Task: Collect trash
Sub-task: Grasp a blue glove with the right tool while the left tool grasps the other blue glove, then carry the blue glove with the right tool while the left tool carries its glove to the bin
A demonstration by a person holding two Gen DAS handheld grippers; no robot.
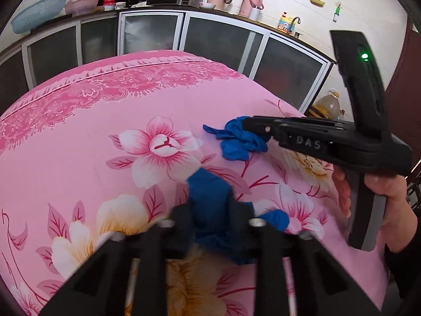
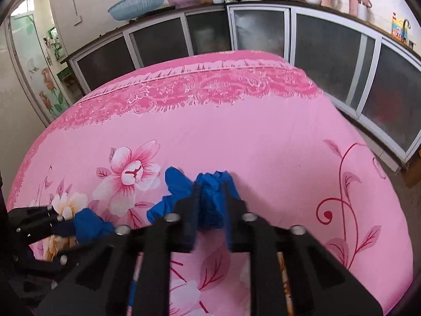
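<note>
Left gripper point(image 1: 213, 226): fingers pinching one crumpled blue glove point(image 1: 210, 197), low over the pink floral tablecloth point(image 1: 131, 105).
Right gripper point(image 2: 210, 210): fingers pinching a second blue glove point(image 2: 213, 192) resting on the cloth.
Technique: lift straight up, keep both pinches firm, mind trailing glove ends.

Both views are evenly and softly lit; daylight enters through a doorway point(image 2: 31, 60) left of the right gripper point(image 2: 210, 210). Straight lines are bowed by fisheye distortion, corners are vignetted black, and the near fingers are blurred.
</note>
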